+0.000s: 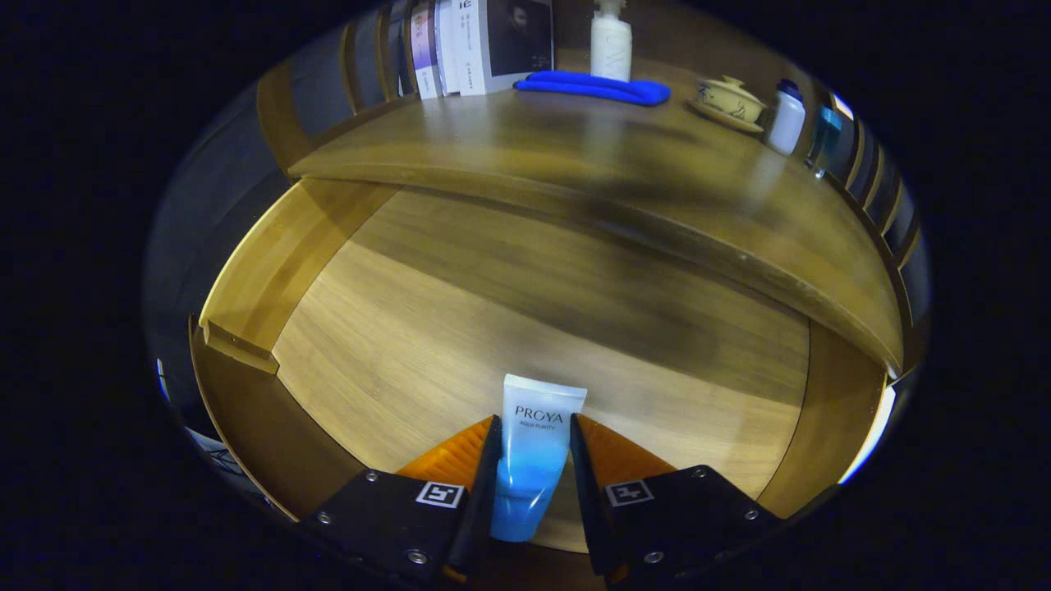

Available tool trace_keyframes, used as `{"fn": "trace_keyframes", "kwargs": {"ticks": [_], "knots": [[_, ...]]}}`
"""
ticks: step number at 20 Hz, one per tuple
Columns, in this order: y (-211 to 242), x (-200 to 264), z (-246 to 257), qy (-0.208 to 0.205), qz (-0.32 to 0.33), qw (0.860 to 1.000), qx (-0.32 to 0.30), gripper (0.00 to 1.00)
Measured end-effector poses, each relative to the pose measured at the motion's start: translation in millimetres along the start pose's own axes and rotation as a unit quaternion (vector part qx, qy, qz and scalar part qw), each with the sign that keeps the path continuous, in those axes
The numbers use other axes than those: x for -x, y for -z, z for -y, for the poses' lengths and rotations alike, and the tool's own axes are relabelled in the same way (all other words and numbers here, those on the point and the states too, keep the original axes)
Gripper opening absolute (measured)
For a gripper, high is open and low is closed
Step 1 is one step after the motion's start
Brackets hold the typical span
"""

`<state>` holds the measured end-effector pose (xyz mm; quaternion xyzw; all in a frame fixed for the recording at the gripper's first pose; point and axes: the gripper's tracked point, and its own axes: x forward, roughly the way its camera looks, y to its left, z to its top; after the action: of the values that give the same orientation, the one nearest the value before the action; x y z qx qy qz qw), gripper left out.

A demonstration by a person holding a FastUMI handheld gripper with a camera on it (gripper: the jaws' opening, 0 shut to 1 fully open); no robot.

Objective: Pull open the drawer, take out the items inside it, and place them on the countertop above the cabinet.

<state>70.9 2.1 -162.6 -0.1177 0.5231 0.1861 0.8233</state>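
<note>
The brown wooden countertop (575, 164) spans the area beyond the fingers, its front edge overhanging the open wooden drawer (345, 328), whose floor is bare apart from the one item held. Along the counter's rear edge stand upright books (484, 41), a white pump bottle (611, 41) and a flat blue cloth (593, 87); toward its right rear corner sit a lidded ceramic cup on a saucer (729, 100) and a small white bottle (787, 119). The gripper (532, 468) is clenched on the white-and-blue plastic tube (532, 460), both fingers pressing its sides, above the drawer floor near the front edge. Risks, as judged: the soft tube may squeeze out of the grip; a shallow lift may strike the overhanging counter edge; placement toward the rear edge may topple the bottles or cup
</note>
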Motion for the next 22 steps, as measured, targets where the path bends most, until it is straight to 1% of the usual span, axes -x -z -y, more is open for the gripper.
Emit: {"fn": "trace_keyframes", "kwargs": {"ticks": [2, 3, 4, 5, 6, 7, 8, 9, 10, 11, 12, 15, 16, 18, 20, 22], "knots": [[-14, 6, -1, -0.009, 0.032, 0.999, -0.008, 0.47], [-31, 15, 6, 0.007, 0.07, 0.997, -0.022, 0.32], [-36, 16, 9, 0.005, 0.083, 0.996, -0.042, 0.17], [-32, 16, 4, -0.017, 0.075, 0.995, -0.057, 0.03], [-21, 17, 4, -0.023, 0.049, 0.996, -0.069, 0.0], [-12, 16, 4, -0.025, 0.024, 0.997, -0.069, 0.0], [-4, 8, 6, -0.02, 0.009, 0.998, -0.057, 0.08], [-7, 8, 7, -0.015, 0.018, 0.999, -0.04, 0.17], [-8, 6, 8, 0.0, 0.018, 1.0, -0.021, 0.31], [-9, 7, 12, 0.017, 0.017, 1.0, -0.005, 0.36], [-9, 10, 13, 0.027, 0.011, 1.0, 0.004, 0.46], [-16, 9, 8, 0.026, 0.0, 1.0, -0.002, 0.77], [-13, 6, 3, 0.014, -0.016, 1.0, -0.015, 0.86], [-4, -1, -2, 0.0, -0.054, 0.998, -0.04, 0.92], [5, -4, -4, -0.009, -0.081, 0.996, -0.04, 0.92], [11, -5, -3, -0.008, -0.092, 0.995, -0.031, 0.93]]}}
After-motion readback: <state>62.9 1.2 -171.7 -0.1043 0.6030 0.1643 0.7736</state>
